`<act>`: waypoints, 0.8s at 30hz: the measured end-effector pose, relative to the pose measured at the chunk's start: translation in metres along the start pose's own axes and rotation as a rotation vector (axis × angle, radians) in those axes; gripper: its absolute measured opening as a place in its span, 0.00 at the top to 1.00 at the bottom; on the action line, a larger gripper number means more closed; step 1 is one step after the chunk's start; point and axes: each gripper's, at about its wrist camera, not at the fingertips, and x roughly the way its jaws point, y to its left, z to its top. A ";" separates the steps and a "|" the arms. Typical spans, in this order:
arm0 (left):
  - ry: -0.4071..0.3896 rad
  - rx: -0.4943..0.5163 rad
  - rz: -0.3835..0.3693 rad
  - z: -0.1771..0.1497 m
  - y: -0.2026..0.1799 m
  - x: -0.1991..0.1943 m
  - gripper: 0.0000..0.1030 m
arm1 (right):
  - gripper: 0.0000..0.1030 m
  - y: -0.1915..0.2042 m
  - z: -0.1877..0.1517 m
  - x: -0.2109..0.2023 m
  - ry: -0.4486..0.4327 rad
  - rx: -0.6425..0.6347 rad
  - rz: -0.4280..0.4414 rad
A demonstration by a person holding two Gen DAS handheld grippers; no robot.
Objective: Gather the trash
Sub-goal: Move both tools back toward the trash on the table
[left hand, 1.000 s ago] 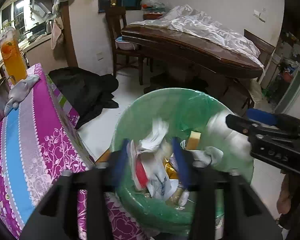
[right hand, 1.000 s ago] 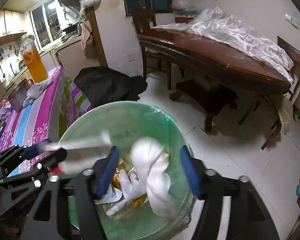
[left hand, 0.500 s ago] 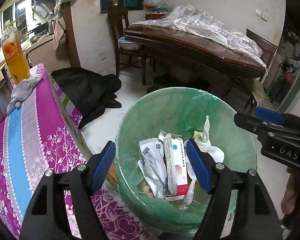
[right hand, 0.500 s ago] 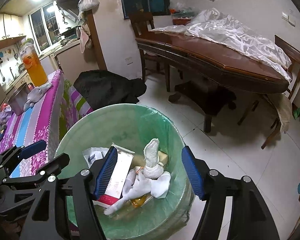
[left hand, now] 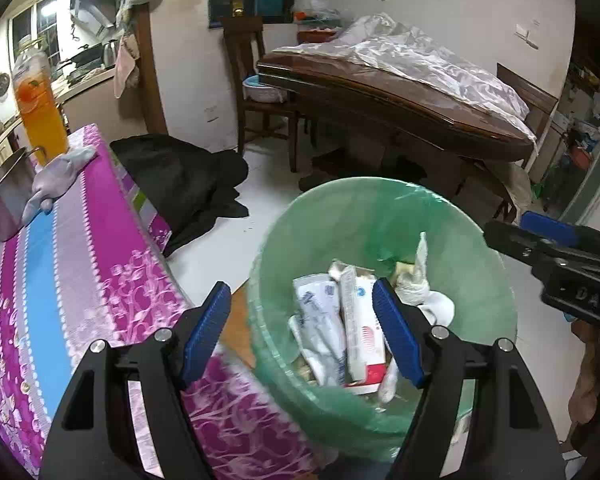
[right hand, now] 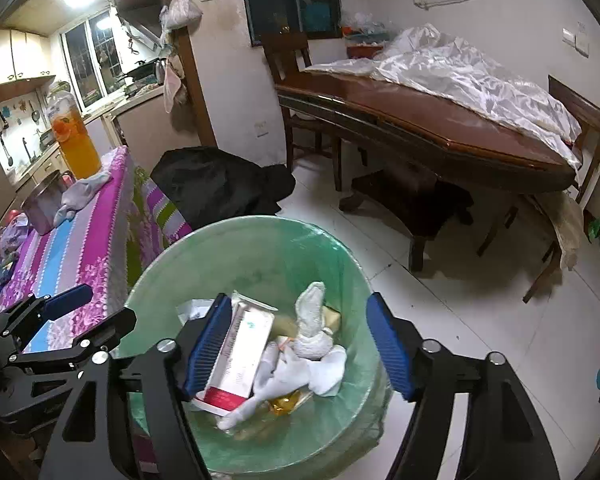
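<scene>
A bin with a green liner (left hand: 480, 280) (right hand: 228, 248) stands on the floor beside the table. In it lie a white and red box (left hand: 362, 332) (right hand: 240, 352), a white packet (left hand: 320, 320) and crumpled white tissue (left hand: 416, 284) (right hand: 316, 344). My left gripper (left hand: 304, 332) is open and empty, above the bin's left rim and the table edge; it also shows in the right wrist view (right hand: 96, 308). My right gripper (right hand: 296, 348) is open and empty above the bin; its side shows in the left wrist view (left hand: 540, 236).
The table with a purple flowered cloth (left hand: 60, 260) (right hand: 84, 236) is to the left, bearing an orange drink bottle (left hand: 40, 112), a metal pot (left hand: 4, 196) and a grey cloth (left hand: 56, 172). A black bag (right hand: 220, 184) lies on the white floor. A wooden table (right hand: 440, 128) and chair stand behind.
The box and the tissue dropped from my grippers into the bin, and both grippers opened. The left gripper has since shifted left, toward the table edge.
</scene>
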 end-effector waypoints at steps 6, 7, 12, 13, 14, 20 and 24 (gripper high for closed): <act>-0.015 -0.026 0.044 -0.009 0.035 -0.021 0.32 | 0.26 0.035 -0.001 -0.017 -0.058 -0.043 0.056; -0.021 -0.031 0.055 -0.011 0.042 -0.026 0.32 | 0.23 0.047 -0.002 -0.022 -0.080 -0.054 0.084; -0.055 -0.103 0.153 -0.024 0.109 -0.060 0.29 | 0.14 0.109 -0.007 -0.039 -0.149 -0.141 0.181; -0.059 -0.117 0.174 -0.027 0.122 -0.065 0.29 | 0.14 0.125 -0.007 -0.041 -0.153 -0.166 0.201; -0.062 -0.137 0.198 -0.031 0.138 -0.072 0.29 | 0.13 0.137 -0.008 -0.042 -0.155 -0.185 0.222; -0.070 -0.270 0.346 -0.059 0.248 -0.114 0.28 | 0.11 0.216 -0.013 -0.044 -0.143 -0.280 0.332; -0.064 -0.333 0.448 -0.082 0.326 -0.145 0.28 | 0.11 0.263 -0.021 -0.039 -0.113 -0.338 0.388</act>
